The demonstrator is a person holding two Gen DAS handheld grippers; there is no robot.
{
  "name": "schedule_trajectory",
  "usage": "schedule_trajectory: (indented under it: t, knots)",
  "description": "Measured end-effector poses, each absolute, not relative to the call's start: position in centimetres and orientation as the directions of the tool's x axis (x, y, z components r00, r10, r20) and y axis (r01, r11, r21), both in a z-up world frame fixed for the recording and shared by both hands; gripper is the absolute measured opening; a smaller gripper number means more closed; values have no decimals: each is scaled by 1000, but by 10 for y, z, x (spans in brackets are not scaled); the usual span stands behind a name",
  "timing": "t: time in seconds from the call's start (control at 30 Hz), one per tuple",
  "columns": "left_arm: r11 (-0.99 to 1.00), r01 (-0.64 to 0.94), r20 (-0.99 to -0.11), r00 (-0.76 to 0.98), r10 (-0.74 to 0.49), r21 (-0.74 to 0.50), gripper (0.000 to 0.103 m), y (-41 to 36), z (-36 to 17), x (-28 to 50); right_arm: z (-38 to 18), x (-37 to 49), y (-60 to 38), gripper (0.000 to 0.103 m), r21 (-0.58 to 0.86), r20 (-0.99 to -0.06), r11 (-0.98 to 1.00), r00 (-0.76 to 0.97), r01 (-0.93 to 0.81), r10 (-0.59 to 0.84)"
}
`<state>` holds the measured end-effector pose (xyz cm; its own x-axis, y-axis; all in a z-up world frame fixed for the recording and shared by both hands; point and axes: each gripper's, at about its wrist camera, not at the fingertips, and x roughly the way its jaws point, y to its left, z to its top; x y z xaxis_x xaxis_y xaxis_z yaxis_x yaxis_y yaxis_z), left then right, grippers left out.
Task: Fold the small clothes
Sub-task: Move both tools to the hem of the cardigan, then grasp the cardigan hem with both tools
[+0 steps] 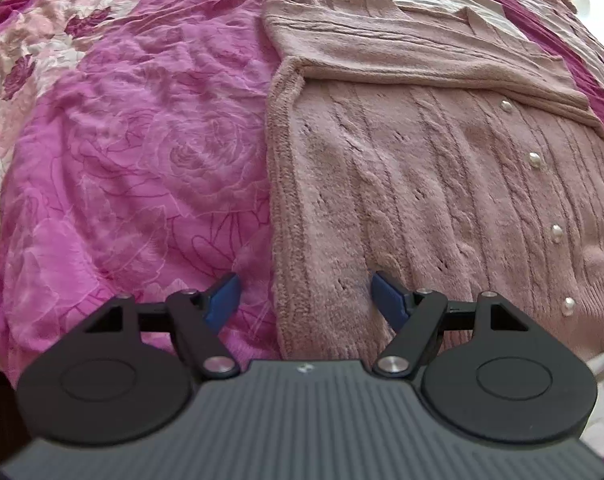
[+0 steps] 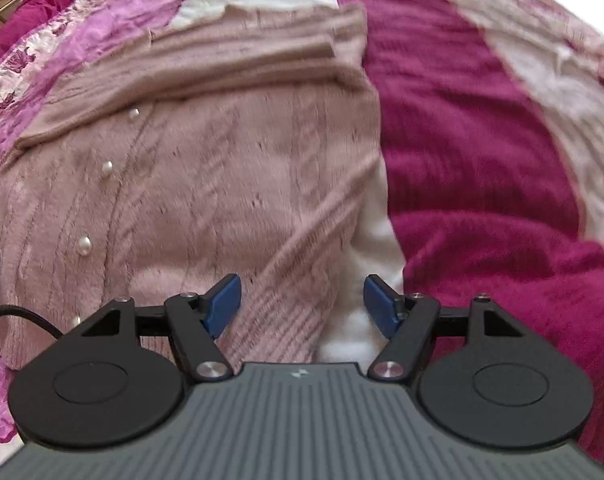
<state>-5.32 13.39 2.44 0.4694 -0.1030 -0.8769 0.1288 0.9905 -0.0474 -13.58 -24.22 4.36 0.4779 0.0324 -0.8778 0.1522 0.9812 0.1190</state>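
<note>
Left wrist view: the left gripper (image 1: 305,296) points steeply down at a bed, its two blue pads set wide apart with nothing pinched between them. A dusty pink cable-knit cardigan (image 1: 422,184) lies flat on the right half of the view, on a pink rose-patterned bedspread (image 1: 133,152). The cardigan's left edge runs down between the blue pads, so the left pad is over the bedspread and the right pad over the knit. A sleeve (image 1: 402,56) is folded across the top of the garment, and a row of pearl buttons (image 1: 535,159) runs down its right side. Right wrist view, slightly blurred: the right gripper (image 2: 302,300) also has its pads spread, gripping nothing. The cardigan (image 2: 205,184) fills the left and middle, its lower right edge lying between the pads. To the right lies dark magenta fabric (image 2: 482,152), with a white strip (image 2: 372,240) beside the cardigan's edge.
</note>
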Motion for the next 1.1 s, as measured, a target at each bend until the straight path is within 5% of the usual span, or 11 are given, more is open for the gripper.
schedule_trajectory:
  t: [0.07, 0.2, 0.4, 0.63, 0.77, 0.8, 0.9, 1.03, 1.1]
  knots:
    - [988, 146, -877, 467, -113, -49, 73, 133, 24, -56, 42, -137, -246, 72, 139, -880, 978, 472, 155, 50]
    - [983, 174, -875, 467, -131, -55, 65, 134, 25, -59, 44, -144, -256, 28, 174, -875, 971, 478, 161, 78]
    - [982, 174, -880, 450, -150, -79, 61, 139, 26, -54, 58, -163, -282, 13, 140, -870, 972, 493, 190, 28]
    - [980, 190, -882, 449, -145, -65, 61, 135, 25, -50, 65, -167, -298, 16, 160, -852, 966, 522, 204, 31]
    - [978, 196, -879, 449, -160, -78, 61, 137, 23, -50, 62, -156, -291, 50, 174, -847, 970, 528, 170, 60]
    - [977, 197, -879, 448, -165, -84, 61, 138, 23, -49, 58, -151, -289, 52, 173, -853, 972, 518, 159, 67]
    - [975, 202, -876, 448, -179, -96, 61, 140, 23, -48, 46, -139, -284, 52, 184, -868, 973, 488, 136, 96]
    - [972, 218, -865, 466, -186, -91, 39, 139, 25, -49, 40, -134, -282, 49, 192, -868, 974, 483, 119, 112]
    - [973, 209, -861, 473, -187, -97, 27, 142, 27, -48, 39, -135, -284, 30, 225, -856, 969, 496, 103, 147]
